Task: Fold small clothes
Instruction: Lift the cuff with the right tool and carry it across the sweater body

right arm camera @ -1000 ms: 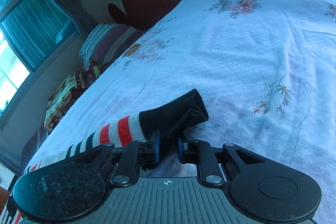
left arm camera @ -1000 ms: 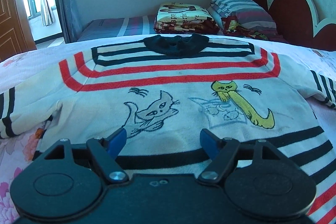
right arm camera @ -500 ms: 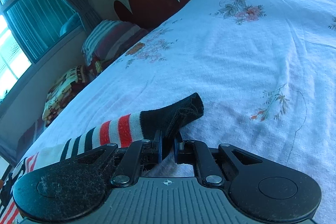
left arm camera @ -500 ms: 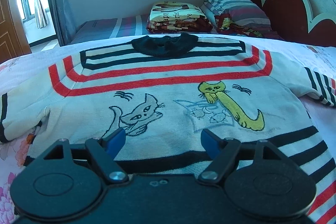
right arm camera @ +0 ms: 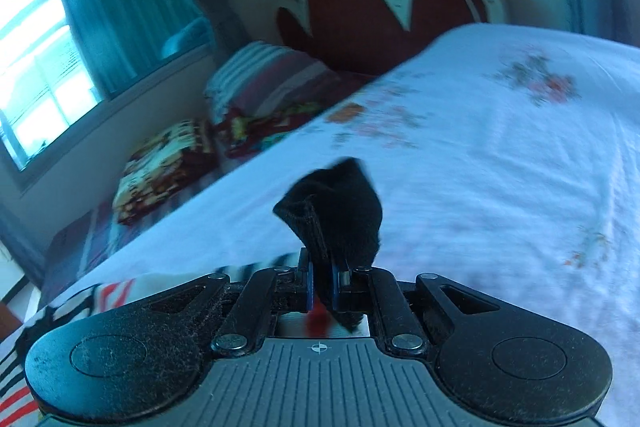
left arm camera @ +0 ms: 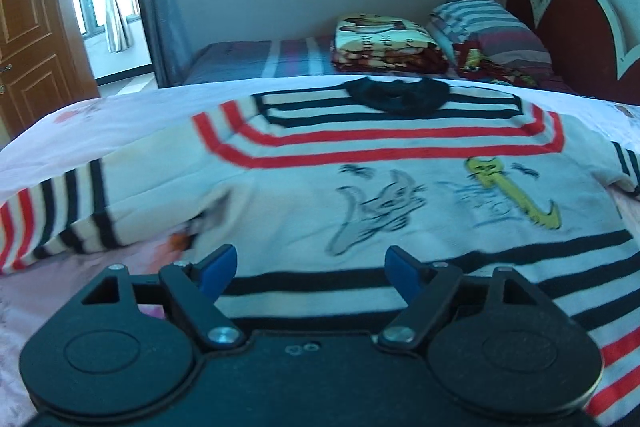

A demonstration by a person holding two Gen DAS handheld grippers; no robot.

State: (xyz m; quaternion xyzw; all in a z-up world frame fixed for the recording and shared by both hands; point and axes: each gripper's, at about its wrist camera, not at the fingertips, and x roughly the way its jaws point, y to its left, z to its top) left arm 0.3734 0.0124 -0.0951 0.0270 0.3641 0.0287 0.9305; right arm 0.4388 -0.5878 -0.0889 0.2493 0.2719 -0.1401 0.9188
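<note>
One sleeve fold underway: right claw [right arm camera: 323,285] clamped on white striped knit sweater's [left arm camera: 384,195] black cuff [right arm camera: 332,211]; left claw [left arm camera: 310,269] wide open, empty. Next, carry cuff across sweater body.

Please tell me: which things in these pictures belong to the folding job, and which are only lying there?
Part of the job:
- striped sweater, spread flat on the bed sheet
- its black cuff, pinched in the right tongs
- left tongs, open over the hem

Only lying about:
- folded blanket
- striped pillow
- headboard
</note>
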